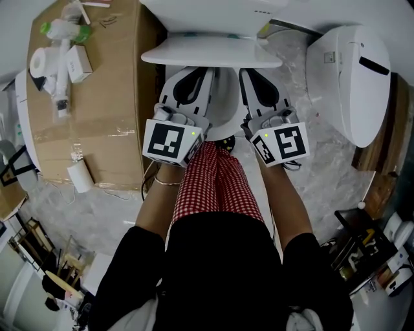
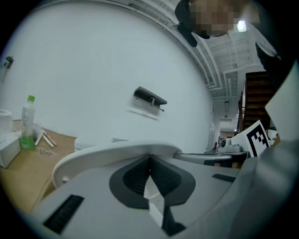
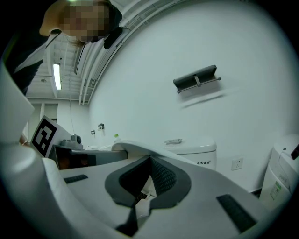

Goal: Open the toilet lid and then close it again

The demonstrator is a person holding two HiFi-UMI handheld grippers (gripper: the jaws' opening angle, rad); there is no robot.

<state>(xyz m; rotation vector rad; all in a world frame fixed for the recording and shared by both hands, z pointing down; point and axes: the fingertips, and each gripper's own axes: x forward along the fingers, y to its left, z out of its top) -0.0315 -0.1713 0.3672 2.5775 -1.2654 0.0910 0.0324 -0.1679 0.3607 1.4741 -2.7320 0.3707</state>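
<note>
The white toilet lid (image 1: 210, 50) hangs partly lifted in front of the tank (image 1: 213, 13), its front rim seen edge-on. Both grippers point forward beneath that rim. My left gripper (image 1: 191, 72) has its jaws closed together, tips tucked under the lid's left half. My right gripper (image 1: 259, 72) is shut too, under the right half. In the left gripper view the lid (image 2: 117, 151) curves just above the meeting tips of my left gripper (image 2: 149, 158). In the right gripper view the lid (image 3: 135, 149) and tank (image 3: 191, 151) lie beyond my right gripper (image 3: 149, 161). Nothing is clamped between either pair.
A cardboard box (image 1: 84, 97) left of the toilet carries a green-capped bottle (image 2: 28, 123), a tissue roll (image 1: 39, 61) and small cartons. A white bin-like unit (image 1: 349, 77) stands at the right. A dark wall bracket (image 3: 196, 79) hangs above the tank. My red-checked leg (image 1: 217, 174) is between the grippers.
</note>
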